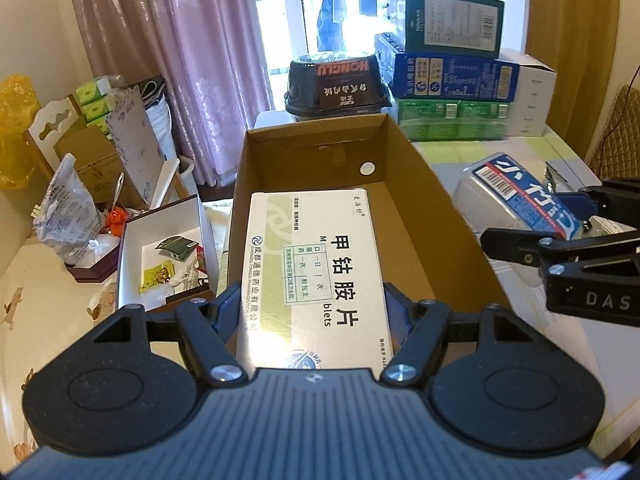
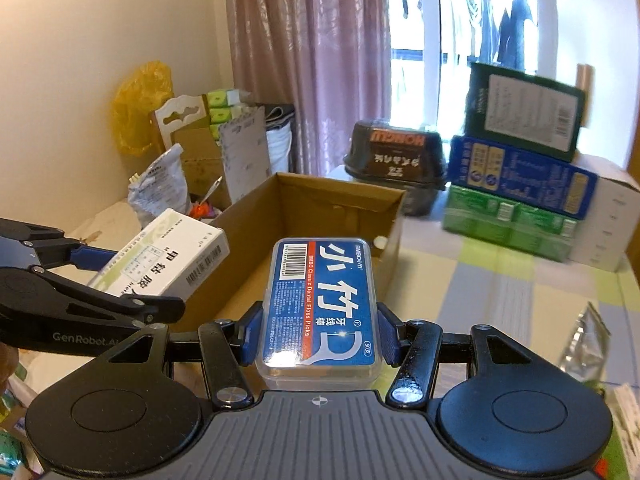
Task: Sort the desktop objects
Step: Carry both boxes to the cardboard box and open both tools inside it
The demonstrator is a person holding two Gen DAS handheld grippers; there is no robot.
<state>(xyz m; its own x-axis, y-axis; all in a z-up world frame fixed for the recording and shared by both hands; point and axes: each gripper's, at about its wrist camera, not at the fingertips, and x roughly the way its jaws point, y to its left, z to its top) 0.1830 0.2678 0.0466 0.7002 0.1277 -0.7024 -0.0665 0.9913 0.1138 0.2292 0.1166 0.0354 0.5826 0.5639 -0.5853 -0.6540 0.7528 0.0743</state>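
My left gripper [image 1: 314,316] is shut on a white and green medicine box [image 1: 312,276], held over the near end of an open brown cardboard box [image 1: 404,148]. The right wrist view shows that medicine box [image 2: 168,256] at the left, above the cardboard box's [image 2: 340,196] left wall, with the left gripper [image 2: 96,280] on it. My right gripper [image 2: 320,336] is shut on a clear dental floss pick box with a blue label [image 2: 322,304], just off the cardboard box's near right corner. From the left wrist view, the floss box [image 1: 528,196] and right gripper [image 1: 576,232] sit right of the cardboard box.
A black food tub [image 1: 336,80] and stacked green, blue and white cartons [image 1: 452,80] stand behind the cardboard box. A white tray of small packets [image 1: 164,256], bags and boxes crowd the left. A checked tablecloth [image 2: 500,280] covers the table at right.
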